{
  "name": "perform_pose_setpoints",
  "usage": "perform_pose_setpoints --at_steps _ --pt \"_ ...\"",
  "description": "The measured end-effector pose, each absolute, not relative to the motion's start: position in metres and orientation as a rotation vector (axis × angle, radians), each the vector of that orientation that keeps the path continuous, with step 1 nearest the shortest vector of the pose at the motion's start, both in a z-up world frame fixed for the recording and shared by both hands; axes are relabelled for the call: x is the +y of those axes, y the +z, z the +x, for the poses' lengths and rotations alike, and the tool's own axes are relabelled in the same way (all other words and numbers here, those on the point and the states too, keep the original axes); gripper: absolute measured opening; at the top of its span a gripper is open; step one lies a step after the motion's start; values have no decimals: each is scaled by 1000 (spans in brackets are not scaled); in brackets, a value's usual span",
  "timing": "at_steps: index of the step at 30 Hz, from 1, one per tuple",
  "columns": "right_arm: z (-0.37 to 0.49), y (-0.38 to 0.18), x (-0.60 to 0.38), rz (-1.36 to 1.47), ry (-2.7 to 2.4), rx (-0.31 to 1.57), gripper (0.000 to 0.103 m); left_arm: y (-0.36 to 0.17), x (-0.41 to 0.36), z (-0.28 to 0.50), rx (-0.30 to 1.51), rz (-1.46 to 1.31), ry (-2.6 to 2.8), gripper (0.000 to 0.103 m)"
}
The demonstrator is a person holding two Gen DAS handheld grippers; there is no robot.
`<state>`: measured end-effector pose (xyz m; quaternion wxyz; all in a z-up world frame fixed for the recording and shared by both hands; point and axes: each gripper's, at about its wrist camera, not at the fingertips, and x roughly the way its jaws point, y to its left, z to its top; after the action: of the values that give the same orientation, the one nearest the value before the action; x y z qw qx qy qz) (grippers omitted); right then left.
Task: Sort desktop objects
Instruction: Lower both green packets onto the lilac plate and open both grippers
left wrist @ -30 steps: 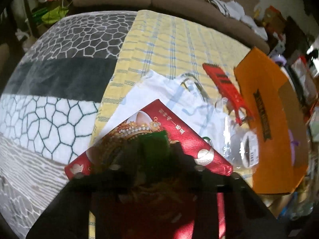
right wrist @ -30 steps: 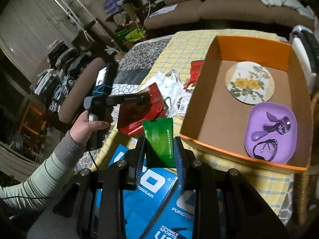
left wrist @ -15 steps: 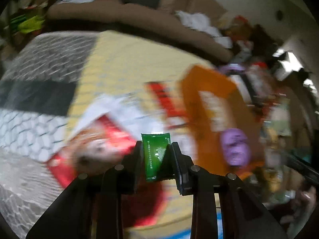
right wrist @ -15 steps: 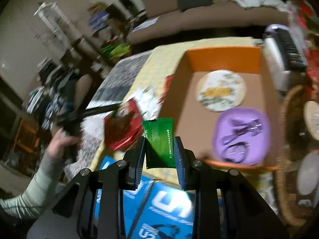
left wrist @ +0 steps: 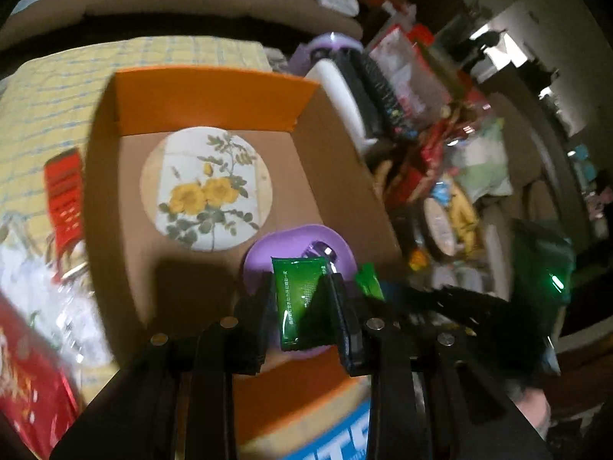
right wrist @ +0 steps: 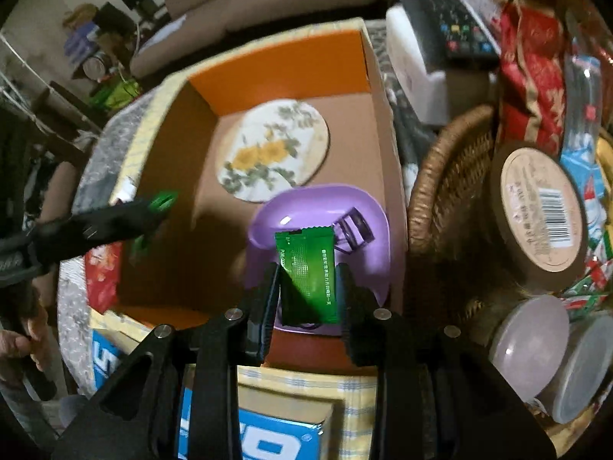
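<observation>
Green sachets: we find one clamped in the left gripper, another clamped in the right gripper. Both hang above the purple dish in the orange box.

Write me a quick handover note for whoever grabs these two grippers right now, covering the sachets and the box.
Left gripper: shut on a green sachet, held over the orange box, above the purple dish.
Right gripper: a second green sachet between its jaws, also above the purple dish. Its jaws have just been opening, so its grip may be easing.
In the box: a round floral coaster and the dish, which holds a small purple tool.
Done: both sachets carried to the box.
Left: set down both sachets; a red packet and other items remain outside on the cloth.
</observation>
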<state>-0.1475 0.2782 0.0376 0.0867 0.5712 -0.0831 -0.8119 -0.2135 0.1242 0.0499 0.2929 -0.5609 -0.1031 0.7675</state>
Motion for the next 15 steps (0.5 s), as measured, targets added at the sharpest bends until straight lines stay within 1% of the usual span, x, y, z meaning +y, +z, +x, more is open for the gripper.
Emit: perform_pose_setpoints --at_steps 2,4,6,8,10,14,15 --pt "-148 36 281 1696 -2447 -222 30 38 139 -223 -245 -1527 2045 28" --pt "-150 39 284 1665 -2448 -245 33 27 148 -230 -227 -1564 2036 28" --pt "-148 43 286 1647 -2442 -256 41 18 155 -235 -220 -1589 2038 29" --pt "-148 46 287 1634 -2452 -251 43 17 156 -236 -234 -1590 2038 35" --pt "-145 52 288 1599 -2457 -257 43 19 154 -236 -236 -1590 2065 49" --pt "-137 64 286 1546 -2467 -278 43 33 142 -232 -257 -1560 2073 50" --pt "-135 68 285 1527 -2468 -279 43 41 135 -230 -277 -1539 2070 51"
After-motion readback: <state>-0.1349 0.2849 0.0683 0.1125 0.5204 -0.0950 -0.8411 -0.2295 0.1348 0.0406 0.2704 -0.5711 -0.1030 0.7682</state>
